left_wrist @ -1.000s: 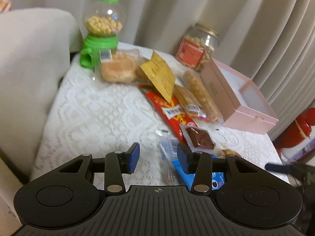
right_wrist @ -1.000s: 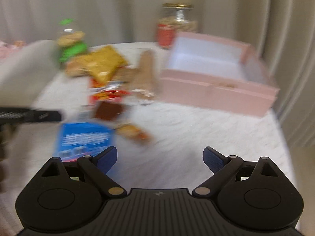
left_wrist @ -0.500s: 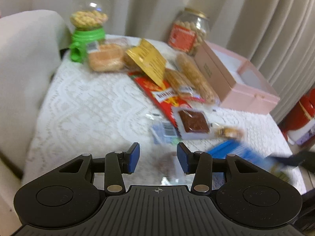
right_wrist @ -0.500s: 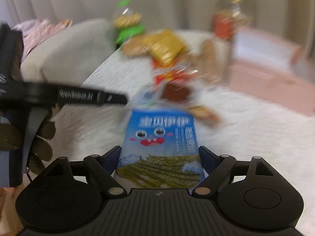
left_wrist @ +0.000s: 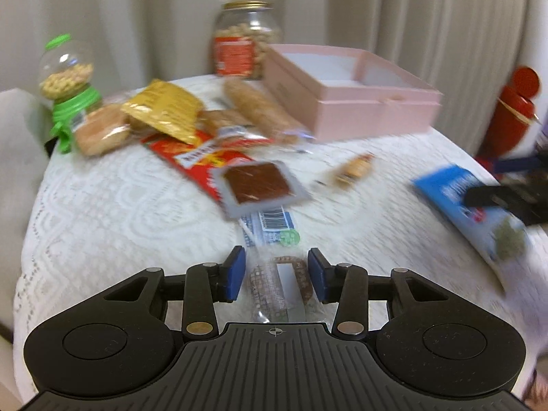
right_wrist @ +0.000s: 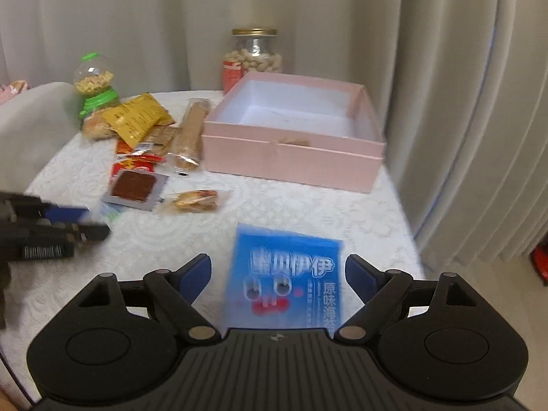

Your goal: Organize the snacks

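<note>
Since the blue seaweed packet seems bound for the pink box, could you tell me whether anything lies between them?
Nothing visible does. From the right wrist view, the blue seaweed packet sits between the right gripper fingers, with only bare lace tablecloth up to the pink box. The peanut-bar packet lies off to the left.

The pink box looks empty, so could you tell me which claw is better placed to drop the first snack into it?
Probably the right claw: the blue packet lies between its open fingers, and the pink box sits straight ahead.
</note>
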Demonstrator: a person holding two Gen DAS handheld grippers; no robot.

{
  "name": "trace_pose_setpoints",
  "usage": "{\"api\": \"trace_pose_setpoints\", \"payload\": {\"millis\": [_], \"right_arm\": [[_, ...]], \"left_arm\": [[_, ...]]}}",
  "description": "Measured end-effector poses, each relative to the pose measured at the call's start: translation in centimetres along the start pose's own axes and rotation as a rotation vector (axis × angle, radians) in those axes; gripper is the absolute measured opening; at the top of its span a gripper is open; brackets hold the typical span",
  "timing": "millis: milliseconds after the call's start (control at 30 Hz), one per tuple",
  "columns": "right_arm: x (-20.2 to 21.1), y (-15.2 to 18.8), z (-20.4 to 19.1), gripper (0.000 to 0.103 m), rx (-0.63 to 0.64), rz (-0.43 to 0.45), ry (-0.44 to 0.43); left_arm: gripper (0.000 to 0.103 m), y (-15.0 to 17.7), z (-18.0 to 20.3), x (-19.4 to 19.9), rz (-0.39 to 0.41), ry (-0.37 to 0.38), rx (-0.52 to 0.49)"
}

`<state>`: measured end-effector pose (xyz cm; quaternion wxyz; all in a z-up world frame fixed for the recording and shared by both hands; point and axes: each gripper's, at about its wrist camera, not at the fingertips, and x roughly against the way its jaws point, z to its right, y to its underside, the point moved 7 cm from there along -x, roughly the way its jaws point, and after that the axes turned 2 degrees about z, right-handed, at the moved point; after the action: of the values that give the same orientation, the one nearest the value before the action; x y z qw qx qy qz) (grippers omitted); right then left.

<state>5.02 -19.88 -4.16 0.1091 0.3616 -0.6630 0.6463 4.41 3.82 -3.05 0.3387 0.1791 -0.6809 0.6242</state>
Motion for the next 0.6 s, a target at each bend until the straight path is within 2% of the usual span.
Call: {"api": "trace_pose_setpoints", "payload": {"millis": [100,233,333,467,533,600], "right_arm": [[-2.0,-1.4,-1.5,0.086,-0.044,-0.024,-0.064],[-6.1,-3.4,-3.4,0.086,-0.145,-0.09,-0.125],[-8.9,-3.7,-4.7,0.085,-0.131,-0.151,-0.146],[-8.6,-3.0,-3.5,0.081,0.007,-0.155,-0.025],[-7.5,-2.7,-1.7,0.081,0.032,-0.128,0.052],[-6.3,-2.4,-0.1,0.079,0.036,-0.099,0.109]], "left_arm": [[0.043,1.0,0.8,0.9,-0.002,-0.003,-0.029],[0.043,1.4,-0.3,1.5,0.003,-0.018,0.025],[0.044,1.6,-1.7,1.7,0.014,-0.028,0.076],[0.044,1.6,-2.5,1.9,0.014,0.022,0.165],[0.045,1.4,-2.6,1.8,0.01,0.04,0.207],[0.047,1.3,-2.2,1.7,0.018,0.055,0.203]]}}
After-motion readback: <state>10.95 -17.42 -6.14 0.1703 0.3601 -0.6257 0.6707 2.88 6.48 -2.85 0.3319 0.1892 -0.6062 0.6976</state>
